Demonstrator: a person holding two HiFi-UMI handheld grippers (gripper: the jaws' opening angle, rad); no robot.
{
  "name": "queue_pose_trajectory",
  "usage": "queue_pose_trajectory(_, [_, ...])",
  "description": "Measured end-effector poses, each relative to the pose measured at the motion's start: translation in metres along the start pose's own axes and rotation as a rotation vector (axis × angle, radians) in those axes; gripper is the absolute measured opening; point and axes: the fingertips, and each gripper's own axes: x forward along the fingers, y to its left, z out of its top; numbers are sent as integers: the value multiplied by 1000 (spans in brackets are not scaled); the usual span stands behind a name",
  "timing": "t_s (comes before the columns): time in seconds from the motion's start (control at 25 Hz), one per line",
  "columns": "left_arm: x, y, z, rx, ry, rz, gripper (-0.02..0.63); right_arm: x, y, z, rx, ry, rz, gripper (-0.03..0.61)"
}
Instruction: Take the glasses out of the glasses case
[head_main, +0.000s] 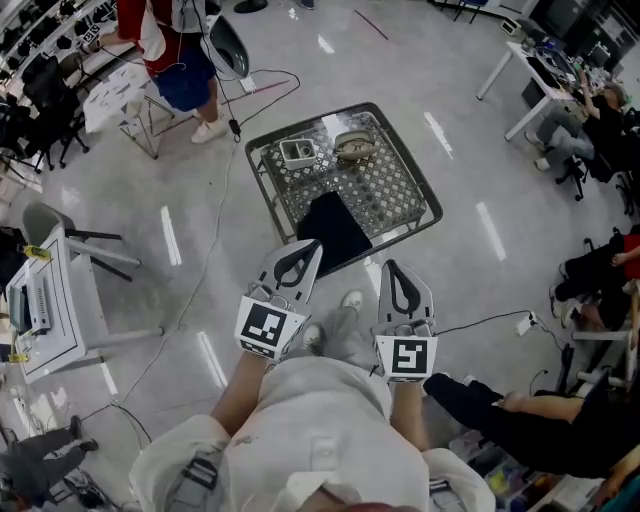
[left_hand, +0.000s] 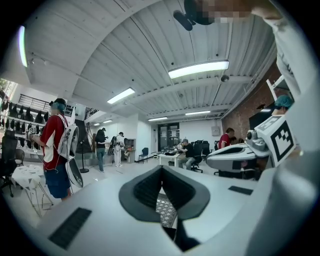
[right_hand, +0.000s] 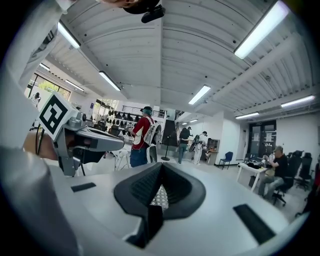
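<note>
A small table with a perforated metal top (head_main: 385, 190) stands on the floor ahead of me. A black glasses case (head_main: 335, 228) lies shut at its near edge. Further back on it sit a small white box (head_main: 297, 152) and a round beige object (head_main: 354, 146). My left gripper (head_main: 312, 247) is held level, short of the case, jaws together and empty. My right gripper (head_main: 392, 266) is beside it, also shut and empty. In the left gripper view the left gripper's pads (left_hand: 150, 190) meet at the tip; in the right gripper view the right gripper (right_hand: 161, 164) is likewise closed. No glasses are visible.
A person in a red top (head_main: 175, 50) stands beyond the table at the left, next to a folding stand (head_main: 125, 100). A white desk (head_main: 50, 310) is at the left. Cables (head_main: 200, 270) trail over the floor. Seated people (head_main: 590, 120) and desks line the right.
</note>
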Motion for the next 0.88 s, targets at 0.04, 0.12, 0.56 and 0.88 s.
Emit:
queue_pose_trajectory(0.04, [5, 2, 1, 1, 1, 2, 12, 5, -4, 0, 1, -3, 1, 5])
queue_pose_trajectory(0.12, [13, 6, 2, 3, 6, 11, 12, 14, -11, 2, 1, -12, 9, 5])
queue_pose_trajectory(0.56, [87, 32, 16, 35, 8, 91, 12, 83, -71, 7, 3, -70, 88, 5])
queue_pose_trajectory(0.88, [145, 33, 22, 41, 30, 152, 12, 121, -121, 6, 13, -84, 161, 5])
